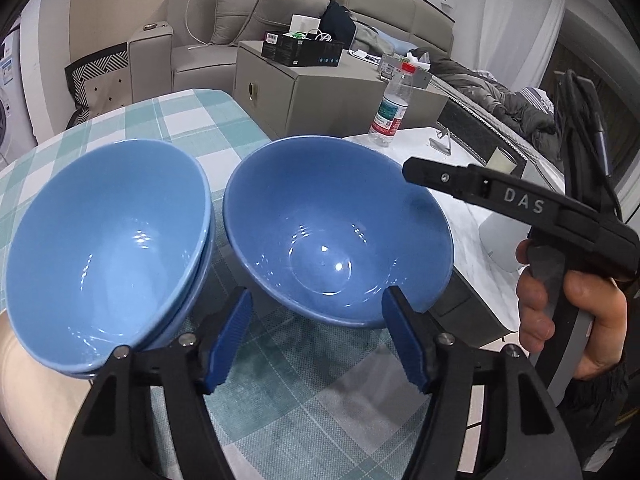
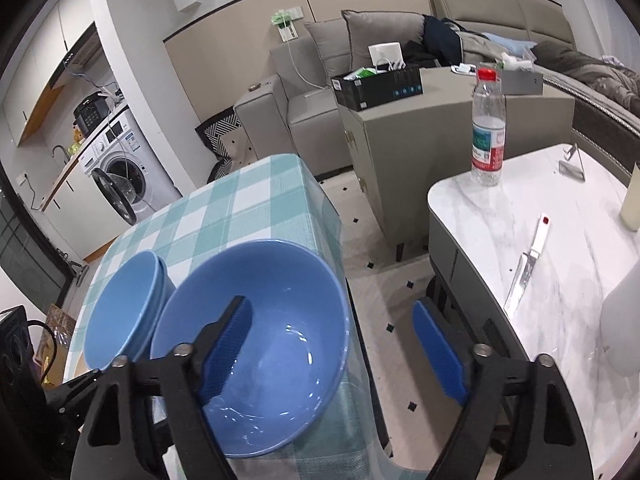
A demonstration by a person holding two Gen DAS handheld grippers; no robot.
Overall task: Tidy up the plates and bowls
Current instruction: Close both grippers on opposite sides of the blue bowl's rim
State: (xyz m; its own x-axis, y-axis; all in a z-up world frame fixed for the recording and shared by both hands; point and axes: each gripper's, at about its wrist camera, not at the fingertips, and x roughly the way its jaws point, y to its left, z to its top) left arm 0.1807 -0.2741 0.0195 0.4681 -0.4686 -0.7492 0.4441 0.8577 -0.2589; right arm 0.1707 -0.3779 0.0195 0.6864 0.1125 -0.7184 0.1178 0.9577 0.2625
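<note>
Two nested blue bowls (image 1: pixel 108 248) stand on the green-checked tablecloth (image 1: pixel 304 408). A single blue bowl (image 1: pixel 336 232) sits just right of them, near the table's right edge. My left gripper (image 1: pixel 316 294) is open at the single bowl's near wall, its right pad at the wall and its left pad apart from it. My right gripper (image 2: pixel 330 302) is open astride the single bowl's (image 2: pixel 260 340) right rim, one pad inside the bowl and the other outside over the floor. One black finger (image 1: pixel 460 182) of my right gripper shows, held by a hand (image 1: pixel 560 304).
A white marble table (image 2: pixel 560 300) stands to the right across a strip of floor. It carries a water bottle (image 2: pixel 488 128), a knife (image 2: pixel 528 260) and a white object (image 2: pixel 624 320). A grey cabinet (image 2: pixel 400 140), a sofa and a washing machine (image 2: pixel 120 168) lie beyond.
</note>
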